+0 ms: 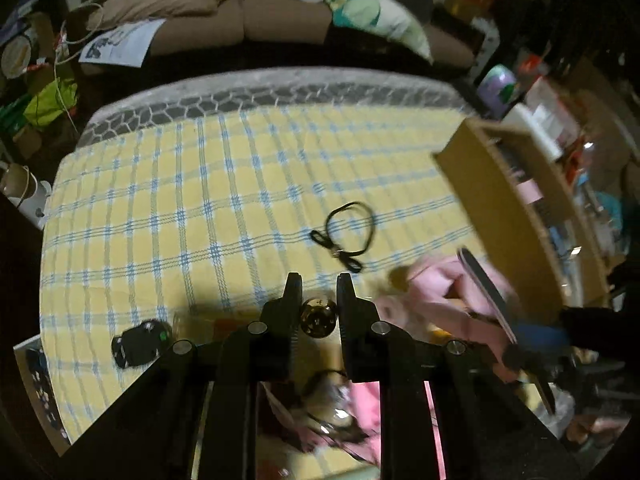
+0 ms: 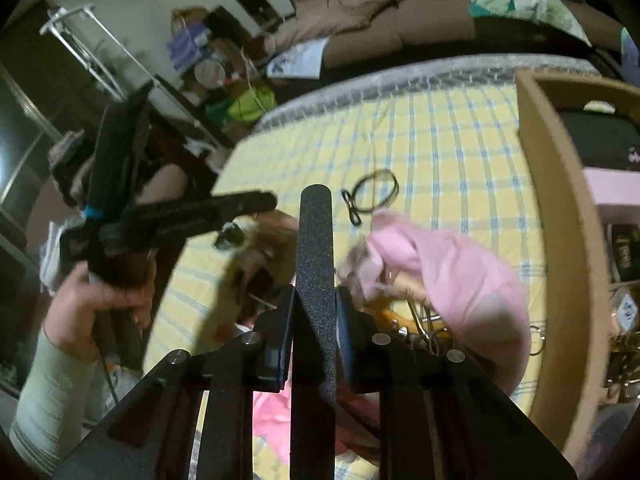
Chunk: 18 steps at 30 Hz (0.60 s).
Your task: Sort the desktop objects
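Grippers both clamp: left gripper [image 1: 318,286] pinches a small brassy round bead [image 1: 318,317]; right gripper [image 2: 316,300] grips a long dark-grey nail file [image 2: 316,248].

You are working in a lived-in home, a living room by the look of it. Beyond the far edge of the table [image 1: 120,216], which wears a yellow and blue checked cloth over a grey hexagon-patterned mat, stands a brown sofa [image 1: 248,16] with a floral pillow [image 1: 372,12] and a printed sheet of paper [image 1: 120,42] lying on it. Past the table's left edge you have cluttered boxes and bags [image 2: 208,60] on the floor, and a wooden organiser [image 1: 516,216] stands at its right edge
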Tool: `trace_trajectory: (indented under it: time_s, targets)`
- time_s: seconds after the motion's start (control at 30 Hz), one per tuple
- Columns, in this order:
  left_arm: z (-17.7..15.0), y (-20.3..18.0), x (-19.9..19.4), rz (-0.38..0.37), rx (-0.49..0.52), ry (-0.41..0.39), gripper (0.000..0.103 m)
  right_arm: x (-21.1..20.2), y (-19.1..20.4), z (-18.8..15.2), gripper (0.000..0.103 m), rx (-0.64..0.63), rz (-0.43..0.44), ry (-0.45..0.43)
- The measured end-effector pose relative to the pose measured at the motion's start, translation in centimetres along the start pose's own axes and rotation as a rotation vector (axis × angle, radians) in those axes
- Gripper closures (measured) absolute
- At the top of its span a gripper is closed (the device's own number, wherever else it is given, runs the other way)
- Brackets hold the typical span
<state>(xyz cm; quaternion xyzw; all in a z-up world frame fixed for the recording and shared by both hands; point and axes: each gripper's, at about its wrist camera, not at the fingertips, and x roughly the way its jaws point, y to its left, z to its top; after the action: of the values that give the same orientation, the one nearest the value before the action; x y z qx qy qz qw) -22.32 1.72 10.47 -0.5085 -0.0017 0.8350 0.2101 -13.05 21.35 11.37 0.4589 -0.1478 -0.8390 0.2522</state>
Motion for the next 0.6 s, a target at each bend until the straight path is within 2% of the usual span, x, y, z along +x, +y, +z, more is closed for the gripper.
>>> trace_trajectory:
  time_s: [0.13,0.33,0.43,0.5,0.57,0.6]
  targets:
    - [-0.5,-1.6,-3.9,-0.043,-0.012,-0.059,0.087,-3.3,1.3,0.6,0.085,-0.022,0.002,-0.079]
    - [-1.3,-5.3,-8.4,-0.028,0.036,-0.086,0.087,-9.6,2.1,0.7,0.085,-0.006,0.027,-0.225]
    - [-2.1,-7.0,-10.4,-0.023,0.052,-0.099,0.087,-11.2,1.8,0.0,0.083,0.007,0.03,-0.211]
    - [-2.8,-7.8,-11.5,-0.034,0.052,-0.11,0.087,-11.3,1.9,-0.9,0.08,-0.013,-0.016,-0.165]
    - [-3.7,-8.3,-12.7,-0.05,0.042,-0.123,0.087,-10.9,2.0,-1.7,0.063,-0.032,-0.063,-0.126]
    - [-4.1,-8.5,-13.0,-0.056,0.038,-0.127,0.087,-10.5,2.1,-2.0,0.048,-0.045,-0.089,-0.112]
